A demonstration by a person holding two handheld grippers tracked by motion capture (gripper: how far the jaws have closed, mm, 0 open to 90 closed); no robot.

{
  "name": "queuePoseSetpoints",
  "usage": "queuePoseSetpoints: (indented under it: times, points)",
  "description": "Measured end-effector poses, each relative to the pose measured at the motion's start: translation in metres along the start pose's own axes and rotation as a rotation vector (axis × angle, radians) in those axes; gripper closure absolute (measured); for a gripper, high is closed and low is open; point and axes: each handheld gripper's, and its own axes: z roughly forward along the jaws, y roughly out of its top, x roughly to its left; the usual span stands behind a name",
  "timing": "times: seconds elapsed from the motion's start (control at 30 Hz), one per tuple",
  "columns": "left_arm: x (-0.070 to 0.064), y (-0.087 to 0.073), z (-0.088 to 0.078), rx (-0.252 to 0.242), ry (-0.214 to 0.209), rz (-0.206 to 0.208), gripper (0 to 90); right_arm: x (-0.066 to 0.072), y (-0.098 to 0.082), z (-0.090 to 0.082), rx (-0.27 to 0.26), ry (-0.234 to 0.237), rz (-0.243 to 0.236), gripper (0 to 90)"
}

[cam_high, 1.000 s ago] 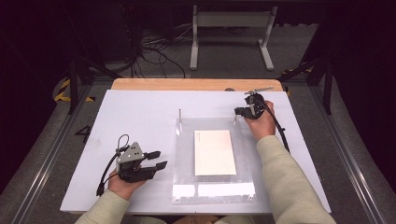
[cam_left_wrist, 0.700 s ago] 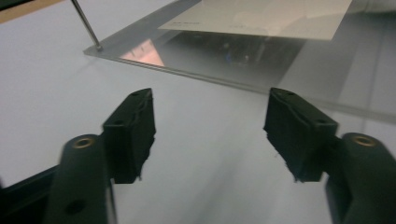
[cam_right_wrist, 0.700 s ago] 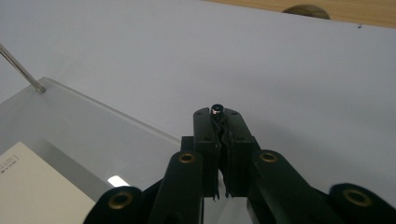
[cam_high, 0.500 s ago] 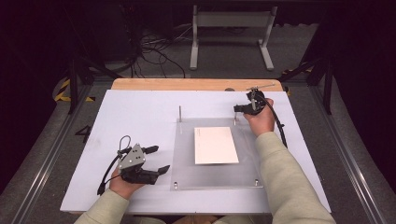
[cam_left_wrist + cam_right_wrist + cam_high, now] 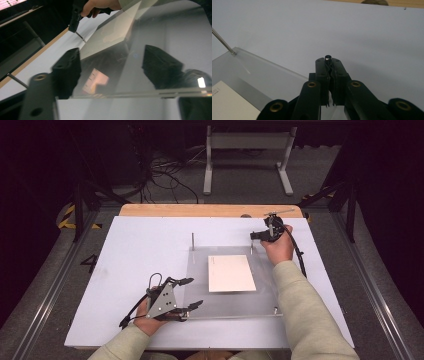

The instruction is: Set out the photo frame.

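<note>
A clear acrylic plate (image 5: 225,302) lies on the white board with a white card (image 5: 231,272) at its middle. Thin metal pins stand at its corners. My right gripper (image 5: 253,236) is at the far right corner, shut on the top of the pin (image 5: 327,58) there. At the plate's near left edge, my left gripper (image 5: 194,292) is open, with its fingertips (image 5: 189,281) reaching that edge. In the left gripper view the plate's edge (image 5: 130,94) crosses between the open jaws of the left gripper (image 5: 115,70), and the right gripper (image 5: 75,17) shows far off on its pin (image 5: 80,37).
The white board (image 5: 130,250) lies on a wooden table whose far strip (image 5: 200,210) shows behind it. Another pin (image 5: 192,240) stands at the plate's far left corner. A metal stand (image 5: 245,155) and cables are on the floor beyond.
The plate's near edge has drawn back, away from the person, and the card has shifted with it. My left gripper has moved slightly right to the plate's edge. The right gripper stays on its pin.
</note>
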Motion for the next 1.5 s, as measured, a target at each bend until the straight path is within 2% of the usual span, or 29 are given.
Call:
queuePoseSetpoints:
  times: [0.07,0.17,0.33,0.53,0.63,0.73,0.8,0.93,0.97,1.1,1.4,1.5]
  points:
    - [-0.003,0.001,0.001,-0.001,0.022,0.037,54.0,0.001,0.000,0.000,0.000,-0.007,-0.001,85.5]
    - [-0.002,0.002,-0.003,-0.005,0.057,0.036,59.5,0.000,-0.002,-0.001,-0.009,0.001,0.001,85.4]
    - [0.000,0.001,-0.004,0.005,0.060,0.033,59.6,0.001,-0.003,-0.001,-0.016,-0.003,0.007,85.2]
    - [0.001,0.001,-0.007,0.022,0.073,0.028,59.2,-0.001,-0.006,-0.003,-0.031,0.026,-0.004,83.3]
    - [0.003,0.001,-0.007,0.027,0.076,0.010,58.5,-0.002,-0.009,-0.009,-0.048,0.020,0.001,79.9]
    - [0.004,0.002,-0.008,0.031,0.078,-0.005,58.3,0.001,-0.012,-0.025,-0.099,0.032,-0.032,72.7]
    - [0.003,0.003,-0.008,0.034,0.079,-0.004,58.1,0.005,-0.014,-0.038,-0.118,0.035,-0.079,68.0]
    - [0.004,0.004,-0.008,0.037,0.080,-0.013,58.0,0.014,-0.020,-0.058,-0.137,0.064,-0.146,63.6]
    - [0.004,0.005,-0.008,0.041,0.084,-0.021,57.9,0.018,-0.024,-0.064,-0.150,0.072,-0.179,62.8]
    - [0.007,0.007,-0.009,0.041,0.072,-0.032,57.1,0.029,-0.036,-0.085,-0.176,0.078,-0.253,60.4]
    - [0.009,0.009,-0.010,0.046,0.066,-0.046,56.6,0.046,-0.066,-0.127,-0.211,0.153,-0.329,54.4]
    - [0.010,0.010,-0.010,0.050,0.067,-0.042,56.6,0.052,-0.075,-0.139,-0.231,0.165,-0.339,52.4]
